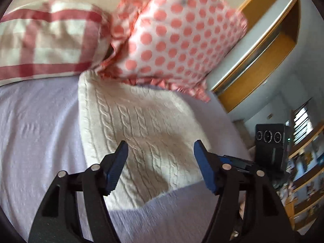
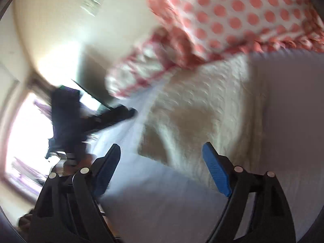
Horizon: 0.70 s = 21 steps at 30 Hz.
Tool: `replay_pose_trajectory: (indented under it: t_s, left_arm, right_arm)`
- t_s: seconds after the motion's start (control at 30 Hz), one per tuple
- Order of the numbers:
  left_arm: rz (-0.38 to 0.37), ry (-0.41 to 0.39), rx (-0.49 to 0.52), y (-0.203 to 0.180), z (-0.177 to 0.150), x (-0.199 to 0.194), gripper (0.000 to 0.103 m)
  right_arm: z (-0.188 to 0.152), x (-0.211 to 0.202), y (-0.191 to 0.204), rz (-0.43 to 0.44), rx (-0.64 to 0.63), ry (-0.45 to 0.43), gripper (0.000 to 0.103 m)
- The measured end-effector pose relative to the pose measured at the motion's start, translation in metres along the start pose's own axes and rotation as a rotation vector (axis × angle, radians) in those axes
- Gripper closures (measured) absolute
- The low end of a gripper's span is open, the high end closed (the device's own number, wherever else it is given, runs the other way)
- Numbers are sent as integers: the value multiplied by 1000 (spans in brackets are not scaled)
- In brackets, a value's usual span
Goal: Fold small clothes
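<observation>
A cream cable-knit garment (image 1: 137, 133) lies folded flat on the pale lilac bedspread (image 1: 36, 133). My left gripper (image 1: 161, 147) is open and empty, hovering just above its near part. In the right wrist view the same knit (image 2: 212, 111) is blurred; my right gripper (image 2: 162, 151) is open and empty above its near edge. The left gripper's body (image 2: 85, 117) shows at the left of the right wrist view, and the right gripper's body (image 1: 271, 147) at the right of the left wrist view.
A pink polka-dot pillow (image 1: 182, 36) and a red-checked pillow (image 1: 46, 38) lean at the head of the bed (image 2: 293, 121), the dotted one overlapping the knit's far edge. A wooden wardrobe (image 1: 263, 50) and shelves (image 1: 307, 172) stand to the right. A bright window (image 2: 26, 131) is left.
</observation>
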<state>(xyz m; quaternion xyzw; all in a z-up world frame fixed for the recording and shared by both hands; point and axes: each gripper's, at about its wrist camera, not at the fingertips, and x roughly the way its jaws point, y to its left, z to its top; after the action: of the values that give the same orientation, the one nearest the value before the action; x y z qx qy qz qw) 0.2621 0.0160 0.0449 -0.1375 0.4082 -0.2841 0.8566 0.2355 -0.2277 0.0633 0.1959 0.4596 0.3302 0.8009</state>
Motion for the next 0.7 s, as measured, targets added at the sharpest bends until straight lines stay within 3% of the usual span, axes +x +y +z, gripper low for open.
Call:
replay_pose_trajectory:
  t_s: [0.03,0.07,0.13,0.2,0.23,0.3,0.33,0.37,0.4,0.43,0.53,0.7]
  left_arm:
    - [42,20,0,2,0,12,37]
    - [80,48,-1,8,-2,26,38]
    - [125,22,32,8,-5,32,38]
    - [154,28,50,-2,-7,29,37]
    - [144,22,49,-5,-9,21,36]
    - [122,4,47,-9,-17,2,33]
    - [131,-5,51,-12,-24,-9,27]
    - [167,-21,59,-16,-35,-22,22]
    - [202,-33,64,-18,-44,-31,12]
    - [242,-49,69,-20,-59,-41,10]
    - [290,-32,56,-21,-90,-46,10]
    - [397,17,56,-19,-123,-33,10]
  right_arm:
    - [3,9,-15,-90,28,-1,22]
    - [5,16,-32,-97,84,7,29]
    - [9,16,-52,-8,170,-22,30]
    - [13,16,-46,-22,171,-17,30]
    - [10,12,-40,-36,153,-27,29]
    - [0,-1,-26,-72,105,-66,16]
    - [-7,-12,-21,-91,88,-85,12]
    - [-15,-24,-14,-132,70,-116,3]
    - [-23,-33,-9,-185,55,-146,1]
    - [-31,-40,-6,-226,41,-167,1]
    - [-60,-50,2,-364,-9,-180,1]
    - [-83,-21,9,-585,-78,-97,1]
